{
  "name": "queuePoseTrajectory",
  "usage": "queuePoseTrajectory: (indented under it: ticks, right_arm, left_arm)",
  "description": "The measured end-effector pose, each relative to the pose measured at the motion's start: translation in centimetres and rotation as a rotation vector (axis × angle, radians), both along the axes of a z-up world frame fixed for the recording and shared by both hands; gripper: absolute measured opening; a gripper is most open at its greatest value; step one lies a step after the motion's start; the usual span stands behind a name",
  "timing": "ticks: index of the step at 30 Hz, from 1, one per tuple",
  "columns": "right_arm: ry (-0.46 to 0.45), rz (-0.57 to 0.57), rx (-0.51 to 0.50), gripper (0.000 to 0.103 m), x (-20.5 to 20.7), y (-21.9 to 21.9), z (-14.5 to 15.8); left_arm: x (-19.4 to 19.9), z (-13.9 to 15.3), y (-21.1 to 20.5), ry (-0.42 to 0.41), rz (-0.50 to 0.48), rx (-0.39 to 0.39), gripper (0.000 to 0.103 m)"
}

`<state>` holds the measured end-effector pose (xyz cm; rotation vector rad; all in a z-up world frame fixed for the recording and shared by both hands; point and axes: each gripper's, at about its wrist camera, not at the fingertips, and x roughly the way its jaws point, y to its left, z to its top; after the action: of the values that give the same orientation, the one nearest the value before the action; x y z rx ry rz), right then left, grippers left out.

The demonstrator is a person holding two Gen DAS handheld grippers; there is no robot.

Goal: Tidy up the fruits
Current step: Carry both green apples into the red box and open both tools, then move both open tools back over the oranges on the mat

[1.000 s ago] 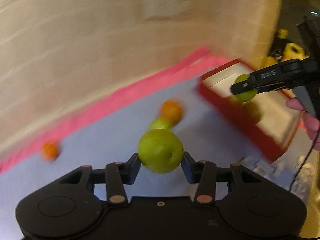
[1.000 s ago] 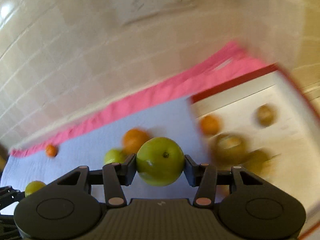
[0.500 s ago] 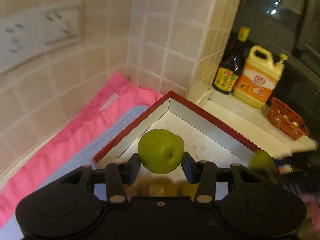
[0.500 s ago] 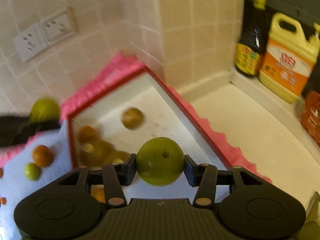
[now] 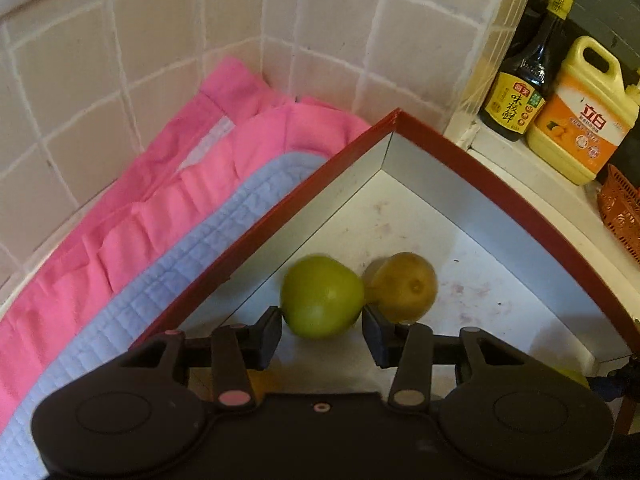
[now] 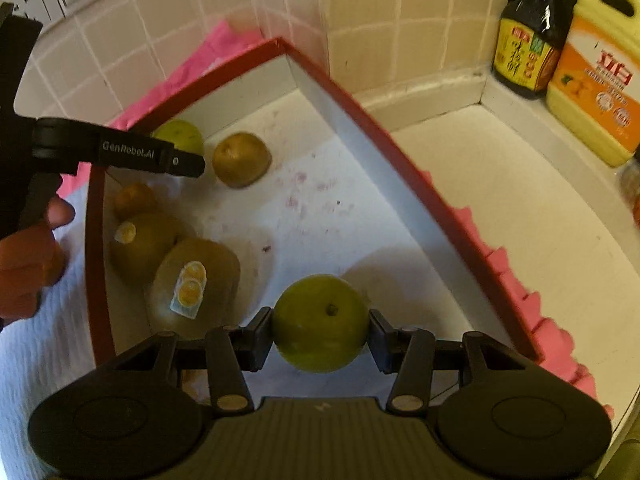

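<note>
A red-rimmed box point(image 5: 472, 160) with a white floor holds the fruit. My left gripper point(image 5: 322, 334) has its jaws parted around a green apple point(image 5: 322, 296), which sits slightly ahead of the pads, low in the box beside a brown kiwi point(image 5: 402, 286). My right gripper point(image 6: 321, 334) is shut on a second green apple point(image 6: 320, 322), held over the box point(image 6: 360, 116). The left gripper's finger point(image 6: 120, 152) shows in the right wrist view, in front of its apple point(image 6: 180, 136). Two stickered kiwis point(image 6: 192, 276) and an orange point(image 6: 134, 198) lie at the box's left side.
The box rests on a blue quilted mat point(image 5: 168, 268) over pink cloth point(image 5: 132, 200), in a tiled corner. A soy sauce bottle point(image 6: 528, 32), a yellow detergent jug point(image 6: 596, 68) and an orange basket point(image 5: 620, 216) stand on the ledge at right.
Both grippers have swung from the mat to over the box and moved lower into it. The left jaws have widened and its apple has slipped forward beside the kiwi.
</note>
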<state>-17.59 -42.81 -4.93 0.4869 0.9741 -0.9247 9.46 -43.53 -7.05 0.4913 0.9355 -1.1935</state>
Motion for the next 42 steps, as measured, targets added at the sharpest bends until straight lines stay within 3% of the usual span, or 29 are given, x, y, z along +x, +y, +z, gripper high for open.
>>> queuePoseTrajectory:
  ticks: [13,26,34,42]
  right_arm:
    - [0.011,-0.012,0.010,0.052,0.1,-0.3,-0.1]
    - [-0.022,-0.002,-0.036,0.052,-0.5,2.1,2.4]
    - [-0.063,0.042,-0.052,0.052,0.6,5.0,4.1]
    - [-0.113,0.158,-0.053,0.052,5.6,8.4,6.1]
  left_arm:
    - [-0.2,1.3,0.9,0.006,-0.016,-0.021,0.052]
    - [-0.5,4.8,6.0,-0.034,0.015,-0.065,0.052]
    - [0.1,8.0,13.3,-0.039,0.101,-0.130,0.053]
    - [3.2,11.6,26.0,-0.079,0.302,-0.189,0.062]
